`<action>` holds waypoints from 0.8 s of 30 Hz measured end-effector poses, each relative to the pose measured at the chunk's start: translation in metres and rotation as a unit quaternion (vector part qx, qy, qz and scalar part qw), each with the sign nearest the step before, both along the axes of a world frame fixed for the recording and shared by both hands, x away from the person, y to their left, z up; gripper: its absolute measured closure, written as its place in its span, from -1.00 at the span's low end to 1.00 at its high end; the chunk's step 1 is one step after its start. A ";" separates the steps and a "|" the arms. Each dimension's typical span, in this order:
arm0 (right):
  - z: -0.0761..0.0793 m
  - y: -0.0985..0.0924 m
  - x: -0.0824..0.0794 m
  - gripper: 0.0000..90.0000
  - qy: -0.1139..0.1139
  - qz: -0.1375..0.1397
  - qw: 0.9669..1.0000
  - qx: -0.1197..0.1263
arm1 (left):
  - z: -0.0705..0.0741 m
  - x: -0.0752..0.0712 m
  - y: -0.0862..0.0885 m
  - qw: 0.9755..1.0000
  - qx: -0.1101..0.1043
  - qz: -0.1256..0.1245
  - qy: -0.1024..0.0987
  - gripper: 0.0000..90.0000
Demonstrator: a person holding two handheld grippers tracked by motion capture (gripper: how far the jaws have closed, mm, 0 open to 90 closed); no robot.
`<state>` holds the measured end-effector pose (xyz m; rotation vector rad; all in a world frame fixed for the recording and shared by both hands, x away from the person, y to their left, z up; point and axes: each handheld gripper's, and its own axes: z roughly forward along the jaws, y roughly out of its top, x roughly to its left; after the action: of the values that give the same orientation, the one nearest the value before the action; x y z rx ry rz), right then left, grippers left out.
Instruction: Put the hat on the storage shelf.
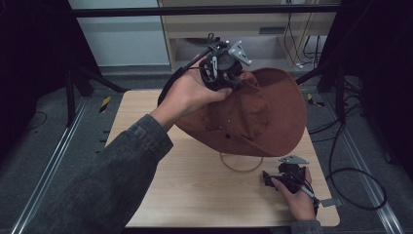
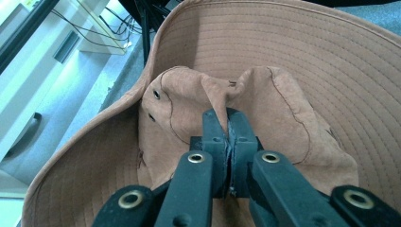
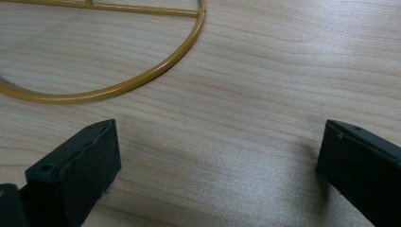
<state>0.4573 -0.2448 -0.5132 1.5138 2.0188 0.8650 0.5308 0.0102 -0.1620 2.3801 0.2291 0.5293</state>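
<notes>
A light wooden desk (image 1: 195, 185) with rounded corners carries a yellow wire ring (image 1: 241, 165), lying flat just ahead of the right claw (image 1: 267, 179), with a straight crossbar across its far part in the right gripper view. Beyond the left claw (image 1: 233, 80) a pale wooden cabinet (image 1: 243, 29) stands against the wall, cables (image 1: 297, 44) hanging at its right end. Grey carpeted floor (image 1: 48, 146) surrounds the desk. A black cable (image 1: 355, 180) loops on the floor right of the right claw.
</notes>
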 end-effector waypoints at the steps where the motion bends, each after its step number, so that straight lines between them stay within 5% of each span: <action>1: 0.000 0.000 0.000 -0.99 0.000 0.000 1.000 0.000 | -0.001 0.001 -0.001 1.000 -0.002 0.000 0.000 0.96; 24: 0.000 0.000 0.000 -0.99 0.000 0.000 1.000 0.001 | -0.012 0.014 -0.015 1.000 0.006 0.005 0.009 0.95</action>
<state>0.4572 -0.2448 -0.5132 1.5157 2.0180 0.8665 0.5446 -0.0051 -0.1744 2.3971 0.2454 0.5155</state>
